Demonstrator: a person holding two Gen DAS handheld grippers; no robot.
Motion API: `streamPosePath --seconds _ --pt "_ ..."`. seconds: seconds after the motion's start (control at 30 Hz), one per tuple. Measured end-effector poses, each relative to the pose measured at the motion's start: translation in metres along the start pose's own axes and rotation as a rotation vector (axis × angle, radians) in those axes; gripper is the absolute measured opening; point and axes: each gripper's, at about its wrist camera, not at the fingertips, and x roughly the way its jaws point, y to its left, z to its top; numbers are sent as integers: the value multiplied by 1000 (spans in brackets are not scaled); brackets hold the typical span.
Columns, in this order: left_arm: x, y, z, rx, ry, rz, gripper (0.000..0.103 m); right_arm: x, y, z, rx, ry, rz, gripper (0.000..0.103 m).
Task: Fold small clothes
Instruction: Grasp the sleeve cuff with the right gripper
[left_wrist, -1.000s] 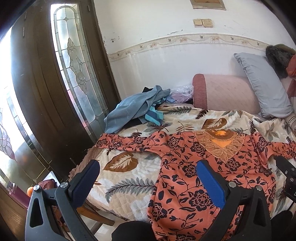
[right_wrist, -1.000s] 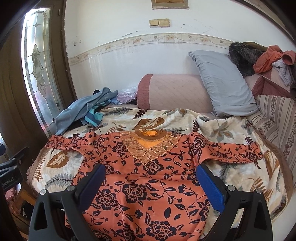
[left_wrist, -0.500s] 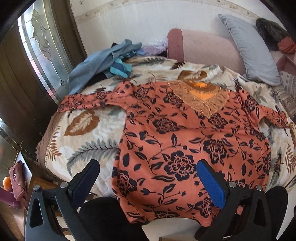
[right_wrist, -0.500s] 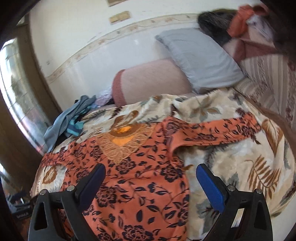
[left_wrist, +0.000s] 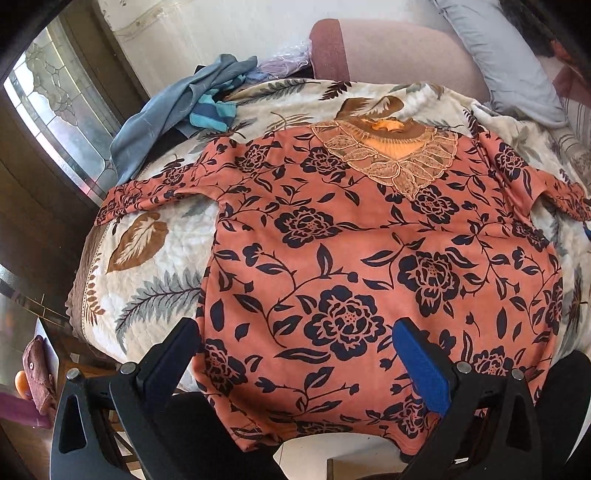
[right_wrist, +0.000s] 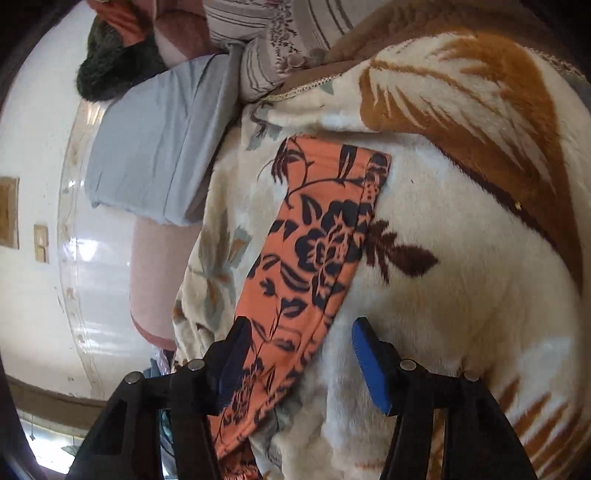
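Observation:
An orange top with dark flowers and a lace neckline (left_wrist: 351, 236) lies spread flat on the leaf-patterned blanket (left_wrist: 147, 258). My left gripper (left_wrist: 299, 350) hovers open above the lower body of the top, near its hem, one finger past the left side seam and the other over the cloth. In the right wrist view, rolled onto its side, the top's sleeve (right_wrist: 317, 240) lies stretched out on the blanket (right_wrist: 461, 295). My right gripper (right_wrist: 301, 350) straddles the sleeve partway along it. Its jaws are closing with the sleeve between them, and the pads are still apart from the cloth.
A heap of blue-grey clothes (left_wrist: 177, 107) lies at the bed's far left corner. A pink bolster (left_wrist: 399, 48) and a grey pillow (left_wrist: 498, 62) rest against the wall. A dark door with leaded glass (left_wrist: 55, 103) stands left of the bed. A striped cushion (right_wrist: 280, 33) borders the blanket.
My left gripper sank and tipped down over the top's lower body. My right gripper swung out to the sleeve, rolled on its side, and its jaws narrowed.

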Motion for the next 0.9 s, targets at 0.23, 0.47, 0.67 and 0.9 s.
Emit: streamPosePath --seconds 0.23,0.47,0.67,0.9 --pt "8 -11 16 15 -2 0 103 32 12 36 27 -61 -82 50" --pt "10 0 19 0 -11 -25 103 14 23 26 -48 -134 -77 8" --pt "7 36 15 -78 -60 -40 103 -16 124 -21 -206 -121 184 8" --pt "5 90 2 -155 -94 -50 103 -9 287 -163 -496 6 390 8"
